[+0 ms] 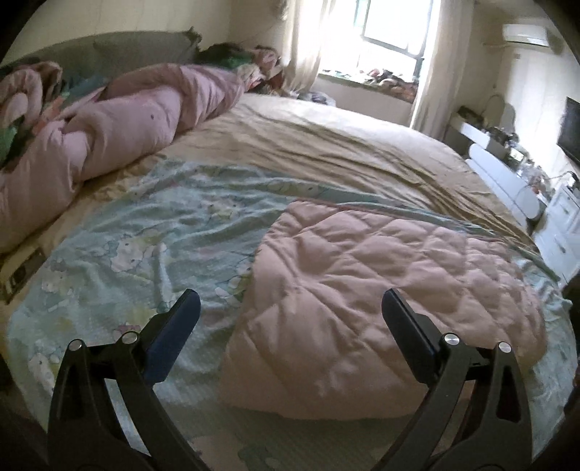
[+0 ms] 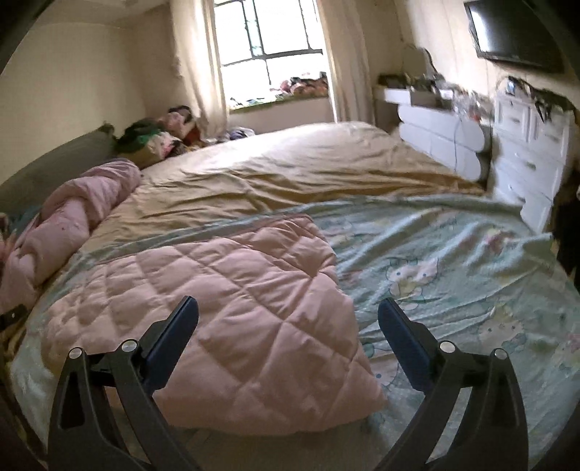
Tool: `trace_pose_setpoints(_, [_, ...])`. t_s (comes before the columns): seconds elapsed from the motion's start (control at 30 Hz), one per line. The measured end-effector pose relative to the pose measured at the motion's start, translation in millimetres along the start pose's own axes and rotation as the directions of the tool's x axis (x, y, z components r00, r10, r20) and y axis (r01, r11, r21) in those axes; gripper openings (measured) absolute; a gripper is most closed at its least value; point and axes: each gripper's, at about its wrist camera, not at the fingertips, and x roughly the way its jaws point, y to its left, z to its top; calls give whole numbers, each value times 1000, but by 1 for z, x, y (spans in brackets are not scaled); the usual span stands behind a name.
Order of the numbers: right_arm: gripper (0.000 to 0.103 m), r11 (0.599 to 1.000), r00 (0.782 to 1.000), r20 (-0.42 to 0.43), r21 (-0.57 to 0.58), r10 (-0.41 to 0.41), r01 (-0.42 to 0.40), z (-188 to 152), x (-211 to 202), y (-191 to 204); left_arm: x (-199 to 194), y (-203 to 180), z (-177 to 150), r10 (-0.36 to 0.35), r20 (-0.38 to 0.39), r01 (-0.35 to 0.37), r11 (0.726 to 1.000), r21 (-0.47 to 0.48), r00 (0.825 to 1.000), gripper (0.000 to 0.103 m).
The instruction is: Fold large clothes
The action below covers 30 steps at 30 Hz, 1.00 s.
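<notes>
A pink quilted blanket (image 1: 380,300) lies folded into a thick rectangle on the near part of the bed, on a light green cartoon-print sheet (image 1: 145,232). It also shows in the right wrist view (image 2: 224,308). My left gripper (image 1: 290,304) is open and empty, hovering above the blanket's left near edge. My right gripper (image 2: 288,311) is open and empty, hovering above the blanket's right near corner. Neither gripper touches the fabric.
A second pink quilt (image 1: 119,123) lies bunched along the headboard side. A tan cover (image 2: 290,163) spreads over the far bed. White drawers (image 2: 525,152) and a wall TV (image 2: 514,32) stand on the right. Loose clothes (image 2: 159,137) are piled near the window.
</notes>
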Motion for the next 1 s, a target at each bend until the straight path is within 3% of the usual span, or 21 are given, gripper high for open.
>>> trace_pose_setpoints(0.5, [99, 997, 996, 38, 10, 76, -76, -23, -62, 12, -45, -29, -29, -43, 25, 41, 997, 65, 999, 94])
trace_pose_setpoints(1.0, [99, 996, 996, -42, 45, 84, -82, -62, -59, 3, -42, -26, -66, -10, -38, 13, 996, 86, 999, 94])
